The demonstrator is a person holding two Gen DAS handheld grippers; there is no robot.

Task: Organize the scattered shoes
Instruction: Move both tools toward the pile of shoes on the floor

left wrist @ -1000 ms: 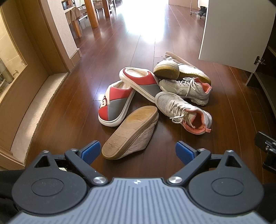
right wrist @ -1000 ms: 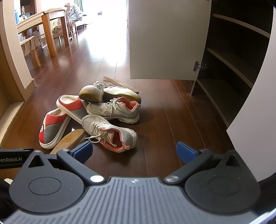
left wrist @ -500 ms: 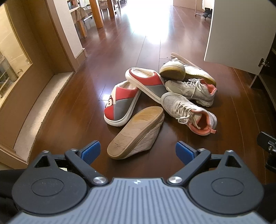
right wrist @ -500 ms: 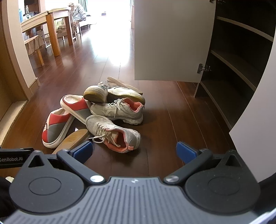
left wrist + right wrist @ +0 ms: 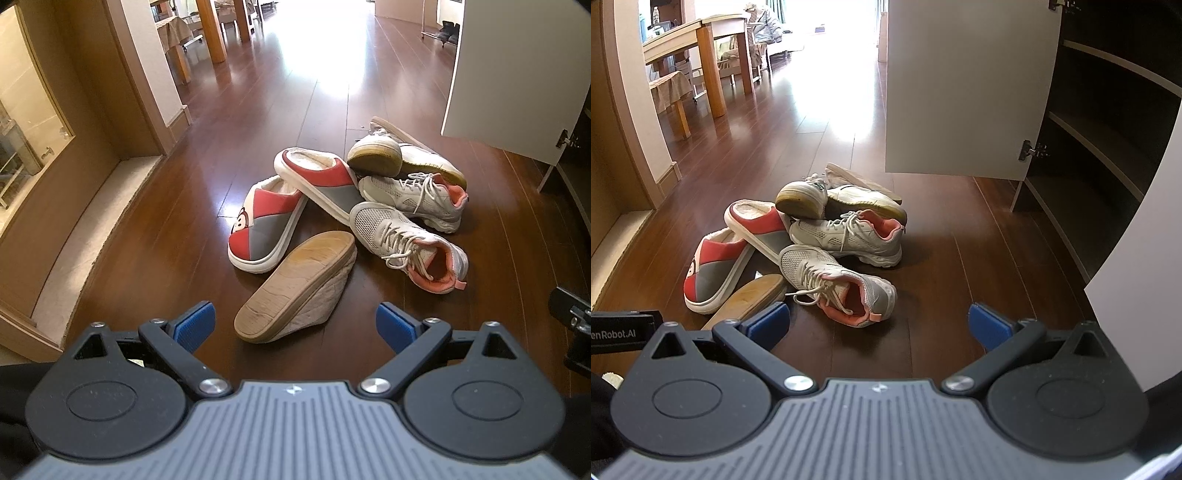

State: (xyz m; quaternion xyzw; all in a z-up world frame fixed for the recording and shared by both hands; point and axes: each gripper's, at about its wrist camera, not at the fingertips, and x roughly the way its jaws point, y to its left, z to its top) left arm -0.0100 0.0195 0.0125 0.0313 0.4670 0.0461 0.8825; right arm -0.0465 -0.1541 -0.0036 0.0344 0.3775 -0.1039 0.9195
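- On the far left, a pale stone step [image 5: 74, 236] is running along a wood-panelled wall, well apart from the shoes.
- The left hand-held gripper [image 5: 295, 323] is hovering low over the dark, glossy plank floor [image 5: 155, 236], its blue-padded jaws spread wide and holding nothing.
- Just ahead of it, between the jaws, a beige wedge shoe [image 5: 295, 284] is lying on its side with its worn tan sole facing up; its long axis is running from near left to far right, so it looks like the nearest pick for this hand.
- Beyond it, two red-and-grey slippers [image 5: 269, 221] with thick white rubber rims and fleecy linings are sitting, the farther one [image 5: 321, 181] leaning into the pile.
- To the right, a pair of white mesh trainers with coral linings and loose laces is lying crossed: one [image 5: 838, 284] is sitting just ahead and left of the right hand-held gripper [image 5: 879, 326], heel opening turned toward it, toe pointing far left; the other [image 5: 849, 236] is lying behind it, lengthwise across the view.
- The right hand-held gripper is also spread open and empty, and it is the nearer one to the trainers.
- At the far side of the pile, white leather sneakers [image 5: 846, 197] with yellowed soles are resting partly stacked.
- On the far right, a dark shoe cabinet [image 5: 1108, 147] is standing with its white door [image 5: 967, 88] open and bare shelves showing, probably where the shoes are going.
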